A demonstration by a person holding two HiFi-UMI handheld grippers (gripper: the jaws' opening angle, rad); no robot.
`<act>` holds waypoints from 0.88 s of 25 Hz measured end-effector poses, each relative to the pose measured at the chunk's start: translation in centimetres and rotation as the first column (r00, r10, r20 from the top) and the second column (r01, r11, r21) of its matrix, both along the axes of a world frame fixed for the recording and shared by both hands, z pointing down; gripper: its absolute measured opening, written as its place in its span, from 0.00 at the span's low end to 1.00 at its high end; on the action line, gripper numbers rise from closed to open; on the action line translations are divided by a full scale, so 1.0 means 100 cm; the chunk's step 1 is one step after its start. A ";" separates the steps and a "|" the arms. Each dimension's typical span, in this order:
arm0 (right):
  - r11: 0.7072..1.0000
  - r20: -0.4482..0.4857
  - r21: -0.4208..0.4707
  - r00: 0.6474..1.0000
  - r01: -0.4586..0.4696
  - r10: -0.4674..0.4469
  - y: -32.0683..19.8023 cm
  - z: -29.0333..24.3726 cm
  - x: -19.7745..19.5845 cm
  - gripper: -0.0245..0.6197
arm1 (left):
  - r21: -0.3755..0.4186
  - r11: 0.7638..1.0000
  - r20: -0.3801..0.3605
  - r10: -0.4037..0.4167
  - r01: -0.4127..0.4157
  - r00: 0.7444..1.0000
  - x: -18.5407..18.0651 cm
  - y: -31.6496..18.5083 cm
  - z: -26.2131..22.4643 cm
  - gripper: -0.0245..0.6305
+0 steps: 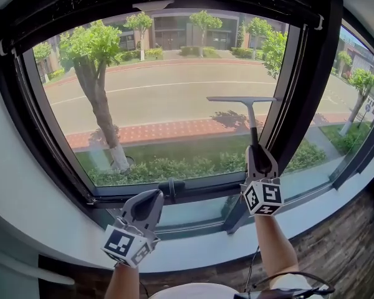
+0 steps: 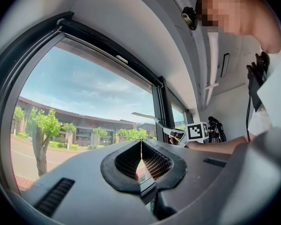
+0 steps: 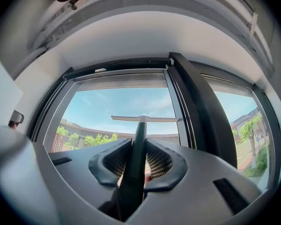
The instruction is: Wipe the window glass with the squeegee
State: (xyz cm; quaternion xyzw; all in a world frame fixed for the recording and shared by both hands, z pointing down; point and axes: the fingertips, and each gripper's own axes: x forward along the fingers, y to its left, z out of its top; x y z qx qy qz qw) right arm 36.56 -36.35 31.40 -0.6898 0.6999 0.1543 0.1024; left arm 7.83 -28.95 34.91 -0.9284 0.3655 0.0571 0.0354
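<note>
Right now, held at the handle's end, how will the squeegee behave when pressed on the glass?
The squeegee looks thin and light, with a probably rigid handle. The right gripper clamps only its lower end, so the wide blade may twist or pivot in the jaws under pressure. The smooth handle could slip.

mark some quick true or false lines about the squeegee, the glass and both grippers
1. The right gripper holds the squeegee by its handle. True.
2. The left gripper is open. False: its fingers are together, with nothing between them.
3. The squeegee blade is at the left side of the glass. False: it is near the right side, lying level.
4. The left gripper is low, by the sill. True.
</note>
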 end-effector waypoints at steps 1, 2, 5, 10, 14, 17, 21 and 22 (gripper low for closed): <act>1.000 -0.001 -0.007 1.000 0.000 0.000 0.000 0.004 0.000 0.19 | -0.001 1.000 0.000 0.000 0.000 1.000 0.000 0.000 0.001 0.07; 1.000 0.000 -0.013 1.000 0.001 -0.001 0.000 0.008 0.000 0.19 | -0.003 1.000 -0.001 0.001 -0.001 1.000 0.001 0.000 0.001 0.07; 0.999 0.002 -0.037 1.000 0.002 -0.002 0.002 0.021 0.000 0.19 | -0.006 1.000 -0.005 0.005 -0.005 1.000 0.002 0.001 0.002 0.07; 0.997 -0.001 -0.082 1.000 0.003 -0.003 0.006 0.046 0.000 0.19 | -0.012 1.000 -0.012 0.008 -0.008 1.000 0.002 0.002 0.003 0.07; 0.992 0.002 -0.128 1.000 0.005 -0.004 0.008 0.072 0.000 0.19 | -0.021 1.000 -0.008 0.008 -0.008 1.000 0.003 0.002 0.006 0.07; 0.989 -0.001 -0.151 1.000 0.002 -0.002 0.009 0.088 0.001 0.19 | -0.023 1.000 -0.002 0.009 -0.009 1.000 0.005 0.004 0.008 0.07; 0.985 0.012 -0.175 1.000 0.004 -0.002 0.011 0.103 0.000 0.19 | -0.024 1.000 0.002 0.002 -0.001 1.000 0.002 0.004 0.009 0.07; 0.983 0.014 -0.181 1.000 0.003 -0.001 0.011 0.107 0.000 0.19 | -0.025 1.000 0.002 0.001 -0.001 1.000 0.002 0.004 0.009 0.07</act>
